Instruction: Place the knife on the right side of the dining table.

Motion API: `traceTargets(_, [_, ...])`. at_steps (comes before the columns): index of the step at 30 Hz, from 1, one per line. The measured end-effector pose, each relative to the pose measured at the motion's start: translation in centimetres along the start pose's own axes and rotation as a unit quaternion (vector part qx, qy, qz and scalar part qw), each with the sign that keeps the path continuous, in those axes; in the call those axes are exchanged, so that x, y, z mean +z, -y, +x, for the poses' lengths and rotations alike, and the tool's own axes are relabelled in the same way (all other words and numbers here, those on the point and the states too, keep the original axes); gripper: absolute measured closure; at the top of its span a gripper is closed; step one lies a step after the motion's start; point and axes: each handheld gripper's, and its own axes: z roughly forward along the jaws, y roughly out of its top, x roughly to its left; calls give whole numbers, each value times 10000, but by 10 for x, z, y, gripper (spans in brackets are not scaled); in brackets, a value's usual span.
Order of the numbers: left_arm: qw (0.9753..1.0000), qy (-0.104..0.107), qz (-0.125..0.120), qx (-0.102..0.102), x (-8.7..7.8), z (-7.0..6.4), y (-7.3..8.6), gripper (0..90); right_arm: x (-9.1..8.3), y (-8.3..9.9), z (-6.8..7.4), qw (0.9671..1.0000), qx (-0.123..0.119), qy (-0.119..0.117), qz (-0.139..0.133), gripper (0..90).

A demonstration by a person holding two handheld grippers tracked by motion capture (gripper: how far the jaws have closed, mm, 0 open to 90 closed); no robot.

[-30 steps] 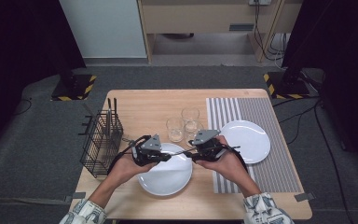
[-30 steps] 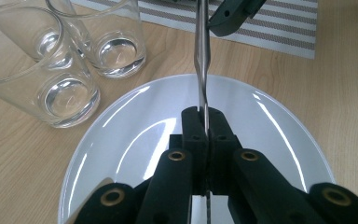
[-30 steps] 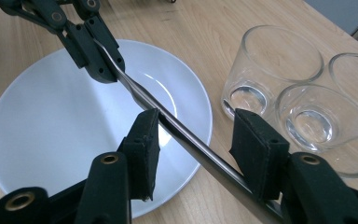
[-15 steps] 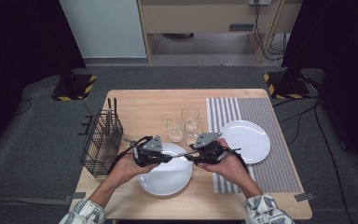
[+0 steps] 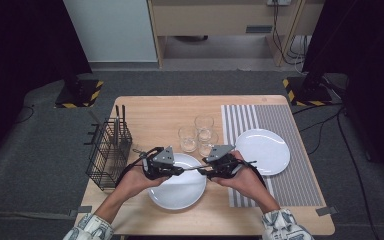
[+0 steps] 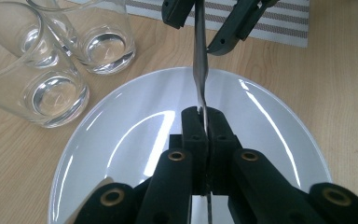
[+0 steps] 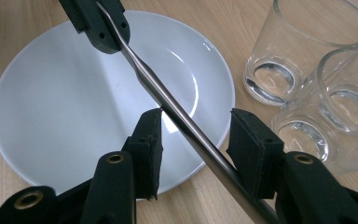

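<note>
three glasses (image 5: 200, 134), two plates (image 5: 177, 187), one basket (image 5: 107, 155)

A wire basket (image 5: 108, 152), three glasses (image 5: 198, 134) and a second plate (image 5: 262, 151) on a striped mat (image 5: 300, 175).

Left gripper (image 6: 204, 122): jaws closed on a thin metal utensil (image 6: 199, 70), probably a knife; its ends are not visible. The utensil runs up from the jaws over a white plate (image 6: 135, 126). Right gripper (image 6: 214, 21) at top, jaws apart on either side of the utensil. Three empty glasses (image 6: 56, 93) stand upper left on the wooden table (image 6: 340, 93).
</note>
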Motion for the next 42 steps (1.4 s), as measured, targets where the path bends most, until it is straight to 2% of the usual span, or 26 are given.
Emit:
traceTargets(3, [10000,-5,-36,4,-1,0,0,884,2,0,0,10000,59,-40,-38,479])
traceTargets(4, [10000,0,-97,-19,-2,1,0,883,2,-2,1,10000,21,-28,-93,433])
traceTargets(6, [10000,-2,-96,-12,-3,1,-1,884,3,-5,3,9999,-65,-32,-144,398])
traceTargets(10, [10000,-2,-70,26,-5,1,-2,884,4,-10,6,9995,-243,-74,-194,384])
traceTargets(12, [10000,-9,-68,28,-5,1,-2,884,4,-11,6,9995,-249,-87,-196,384])
traceTargets(21, [10000,-1,-45,38,-6,2,1,883,10,-11,5,9991,-352,-172,-167,439])
traceTargets(27, [10000,19,-15,54,-5,3,1,884,14,-13,5,9985,-481,-233,-122,503])
traceTargets(29, [10000,39,-40,61,-6,3,1,884,15,-14,5,9981,-543,-266,-127,550])
traceTargets(35, [10000,45,-40,61,-5,4,2,883,14,-15,6,9977,-588,-338,-98,614])
traceTargets(39, [9999,67,-38,84,-5,3,2,883,14,-15,5,9975,-599,-370,-94,625])
traceTargets(42, [9999,97,-47,103,-5,3,3,883,14,-13,3,9970,-570,-512,-102,639])
